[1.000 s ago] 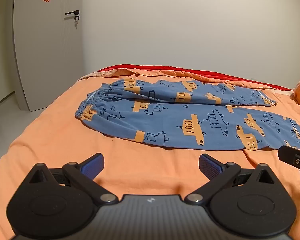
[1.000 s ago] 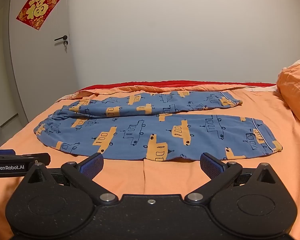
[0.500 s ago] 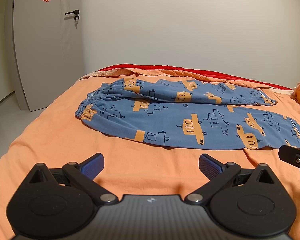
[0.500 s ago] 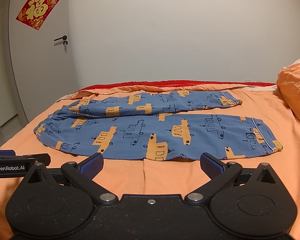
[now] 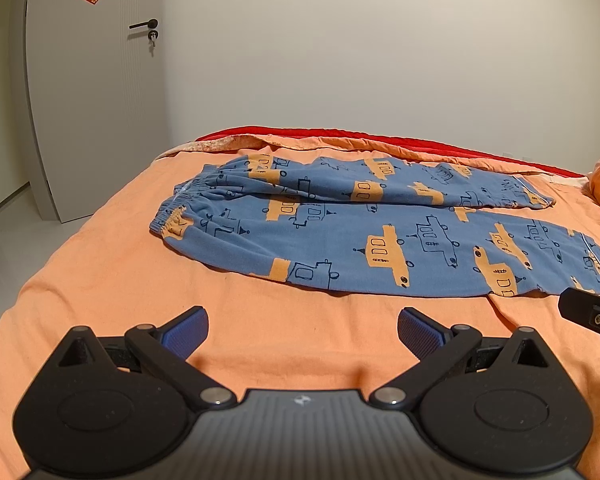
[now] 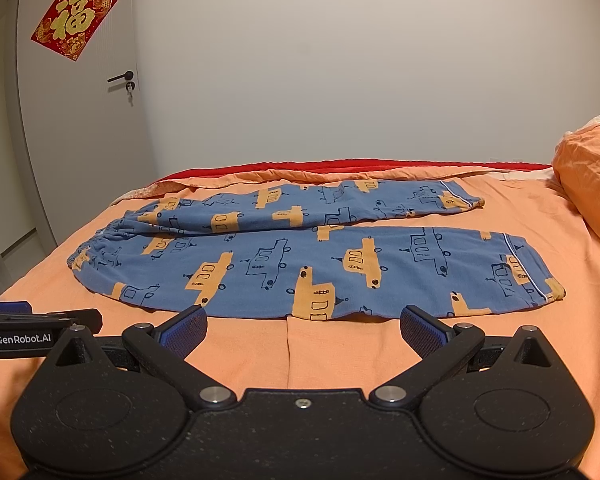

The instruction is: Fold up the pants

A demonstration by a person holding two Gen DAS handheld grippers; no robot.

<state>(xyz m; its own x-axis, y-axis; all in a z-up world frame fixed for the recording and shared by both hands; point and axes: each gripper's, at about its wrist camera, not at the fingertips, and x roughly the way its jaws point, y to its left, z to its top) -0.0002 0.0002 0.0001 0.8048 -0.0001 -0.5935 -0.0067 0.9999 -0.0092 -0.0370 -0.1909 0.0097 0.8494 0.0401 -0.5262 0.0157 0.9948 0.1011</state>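
I am holding my left gripper (image 5: 303,330) and my right gripper (image 6: 303,330) over the near part of the bed (image 5: 100,280), both with fingers spread wide and gripping nothing, each just short of the pants (image 6: 300,256). The pants are lying flat across the middle of the bed, unfolded, waistband (image 6: 96,246) toward the door (image 6: 80,128) side, cuffs pointing toward the pillow (image 6: 588,184), the two legs side by side. In the right view, my left gripper is showing at the bed's near left edge, clear of the pants.
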